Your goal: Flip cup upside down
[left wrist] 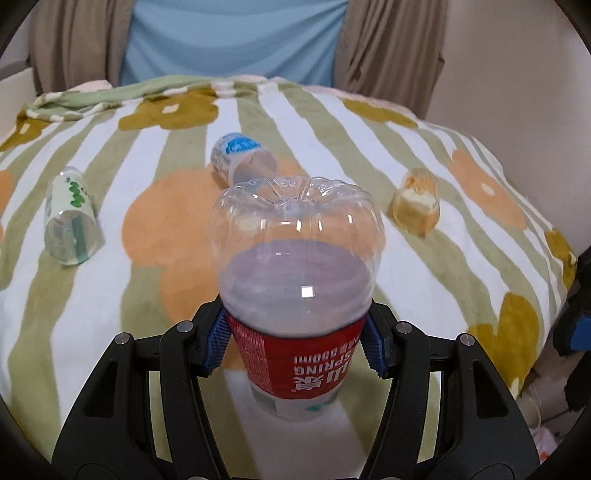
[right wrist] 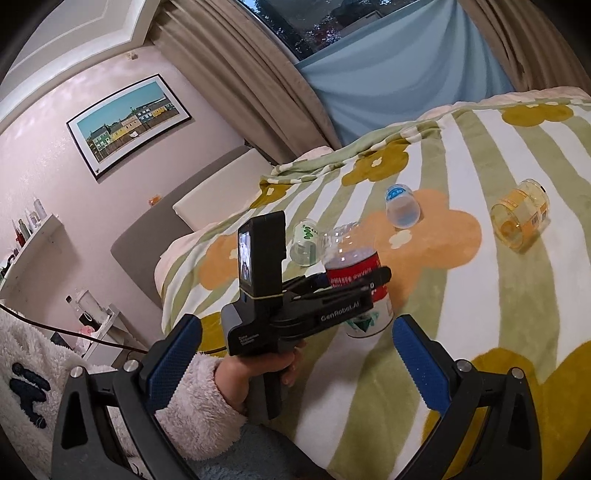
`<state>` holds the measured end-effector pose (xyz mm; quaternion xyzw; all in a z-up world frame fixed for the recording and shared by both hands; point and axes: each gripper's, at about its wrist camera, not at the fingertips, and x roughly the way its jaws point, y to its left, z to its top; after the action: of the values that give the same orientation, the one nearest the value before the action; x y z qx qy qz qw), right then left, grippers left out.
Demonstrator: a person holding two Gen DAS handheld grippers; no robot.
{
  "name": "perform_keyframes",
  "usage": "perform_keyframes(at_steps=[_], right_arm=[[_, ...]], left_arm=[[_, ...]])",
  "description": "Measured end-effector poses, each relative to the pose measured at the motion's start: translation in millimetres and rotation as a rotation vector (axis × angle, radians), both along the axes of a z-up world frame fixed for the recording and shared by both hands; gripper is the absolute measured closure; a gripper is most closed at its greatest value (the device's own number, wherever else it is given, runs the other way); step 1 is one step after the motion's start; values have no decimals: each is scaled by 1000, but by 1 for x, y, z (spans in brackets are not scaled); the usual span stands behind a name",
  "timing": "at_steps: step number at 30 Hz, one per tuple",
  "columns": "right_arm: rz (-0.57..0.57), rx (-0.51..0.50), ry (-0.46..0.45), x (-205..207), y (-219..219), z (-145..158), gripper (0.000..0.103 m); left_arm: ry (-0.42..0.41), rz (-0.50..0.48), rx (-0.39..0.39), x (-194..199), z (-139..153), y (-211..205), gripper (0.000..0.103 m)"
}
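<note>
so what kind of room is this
Most likely a bedroom: the cups lie on a flowered blanket over what looks like a bed, with curtains at a window and a framed picture on the wall.

We see soft, even light. A small white shine sits on the cup (left wrist: 306,291). Edges bend round and go dark.

Home bedroom: bed (right wrist: 461,332) under a striped floral blanket (left wrist: 122,206), beige curtains (right wrist: 229,66) at a window (right wrist: 314,22), framed picture of coloured houses (right wrist: 129,122) on pink wall, wall shelf with bottles (right wrist: 27,229).
</note>
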<state>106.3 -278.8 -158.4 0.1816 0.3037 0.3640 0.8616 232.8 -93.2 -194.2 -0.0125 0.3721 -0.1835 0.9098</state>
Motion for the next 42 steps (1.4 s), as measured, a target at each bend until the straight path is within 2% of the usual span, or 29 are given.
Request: perform_keyframes(at_steps=[7, 12, 13, 15, 16, 17, 31, 34, 38, 42], right_arm=[[10, 4, -6, -2, 4, 1, 0], [8, -31, -17, -6, 10, 7, 0], [6, -47, -21, -7, 12, 8, 0], [7, -57, -27, -9, 13, 10, 0], [8, -59, -29, -9, 14, 10, 0], [7, -59, -30, -10, 14, 10, 0], [-16, -89, -36, -13, 21, 17, 0], [-23, -104, -48, -18, 23, 24, 0], [-50, -140, -103, -23, 25, 51, 0], [-125, -226, -186, -31, 28, 85, 0]], left_arm=[[77, 8, -2, -9, 3, 4, 47], [99, 1, 8, -10, 5, 4, 46], [105, 6, 9, -11, 5, 5, 43], [129, 25, -2, -11, 3, 7, 26], [131, 39, -8, -11, 3, 9, 10], [126, 46, -12, -13, 4, 11, 5], [115, 19, 13, -34, 20, 14, 4], [112, 3, -6, -44, 28, 17, 4], [64, 7, -17, -67, 55, 29, 4], [-43, 43, -50, -95, 104, 54, 4]])
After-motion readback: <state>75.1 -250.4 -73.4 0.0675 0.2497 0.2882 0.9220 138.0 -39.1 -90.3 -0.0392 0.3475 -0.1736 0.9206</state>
